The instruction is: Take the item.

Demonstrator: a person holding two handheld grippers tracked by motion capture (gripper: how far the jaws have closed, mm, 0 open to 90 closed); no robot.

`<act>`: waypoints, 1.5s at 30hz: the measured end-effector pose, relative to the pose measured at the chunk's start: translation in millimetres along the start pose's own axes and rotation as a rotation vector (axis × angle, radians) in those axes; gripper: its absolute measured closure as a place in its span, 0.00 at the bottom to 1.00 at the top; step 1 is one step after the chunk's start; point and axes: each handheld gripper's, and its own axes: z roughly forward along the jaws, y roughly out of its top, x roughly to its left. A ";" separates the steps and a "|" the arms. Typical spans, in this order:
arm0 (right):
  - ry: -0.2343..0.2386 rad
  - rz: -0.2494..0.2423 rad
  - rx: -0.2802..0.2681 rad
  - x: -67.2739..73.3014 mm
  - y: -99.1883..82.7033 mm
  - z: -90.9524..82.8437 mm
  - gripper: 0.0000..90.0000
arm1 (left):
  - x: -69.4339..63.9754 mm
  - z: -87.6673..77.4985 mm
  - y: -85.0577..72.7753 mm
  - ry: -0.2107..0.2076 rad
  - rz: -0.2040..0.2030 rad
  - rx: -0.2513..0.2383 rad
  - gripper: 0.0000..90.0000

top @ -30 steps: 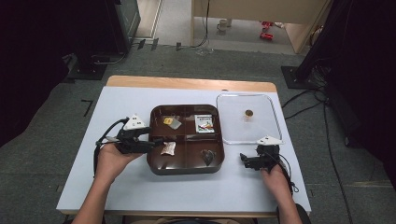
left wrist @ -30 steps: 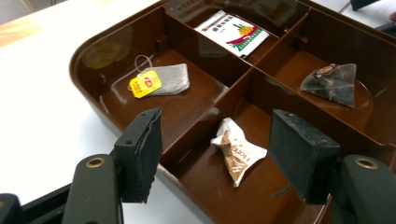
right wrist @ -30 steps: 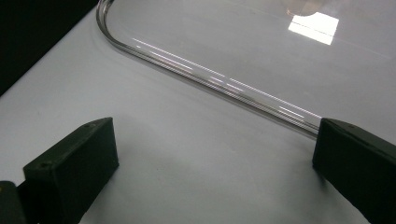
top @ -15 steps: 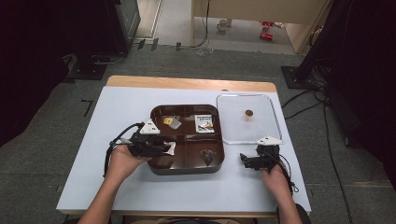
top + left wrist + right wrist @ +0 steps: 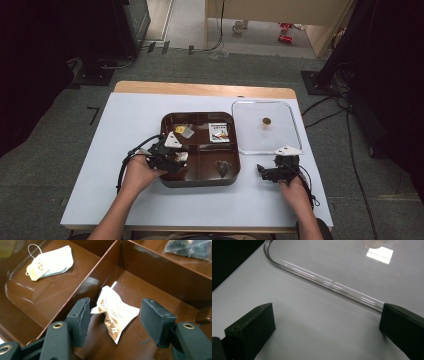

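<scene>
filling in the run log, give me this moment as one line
left gripper: open, jaws either side of gold-and-white packet in brown tray | right gripper: open, on table beside clear lid

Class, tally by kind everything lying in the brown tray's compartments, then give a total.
Tea bag: 1
Gold-and-white sachet: 1
Clear packet with dark contents: 1
White printed packet: 1
Total: 4

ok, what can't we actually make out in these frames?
- Print on the gold sachet between the left tool jaws: left gripper view, crumpled and turned away.
- Dark bag: same view, cut by the top edge.
- Small round object on the clear lid: high view, too small.
- Right tool jaw gap: high view, too small.
</scene>
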 end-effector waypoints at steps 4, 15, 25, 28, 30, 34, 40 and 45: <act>0.000 0.000 0.000 0.0 0.0 0.0 0.00 | -1.1 4.3 1.6 0.026 0.009 0.035 0.45; 0.000 -0.001 0.000 0.0 0.0 0.0 0.00 | -2.0 7.2 1.6 0.049 0.033 0.105 0.48; 0.000 0.000 0.000 0.0 0.0 0.0 0.00 | 0.8 4.7 -0.8 0.045 0.032 0.138 0.69; 0.000 -0.001 0.000 -0.1 0.0 0.0 0.00 | 3.7 3.8 -0.6 0.028 0.007 0.141 0.74; 0.000 0.000 0.000 0.0 0.0 0.0 0.00 | 6.3 3.0 -0.2 0.014 -0.024 0.145 0.80; 0.000 0.000 0.000 0.0 0.0 0.0 0.00 | 8.3 2.7 0.5 0.003 -0.043 0.150 0.87; 0.000 -0.001 0.000 0.0 0.0 0.0 0.00 | 9.7 2.3 1.6 0.001 -0.069 0.154 0.94; 0.000 0.000 0.000 0.0 0.0 0.0 0.00 | 10.2 1.7 2.4 -0.010 -0.075 0.150 0.96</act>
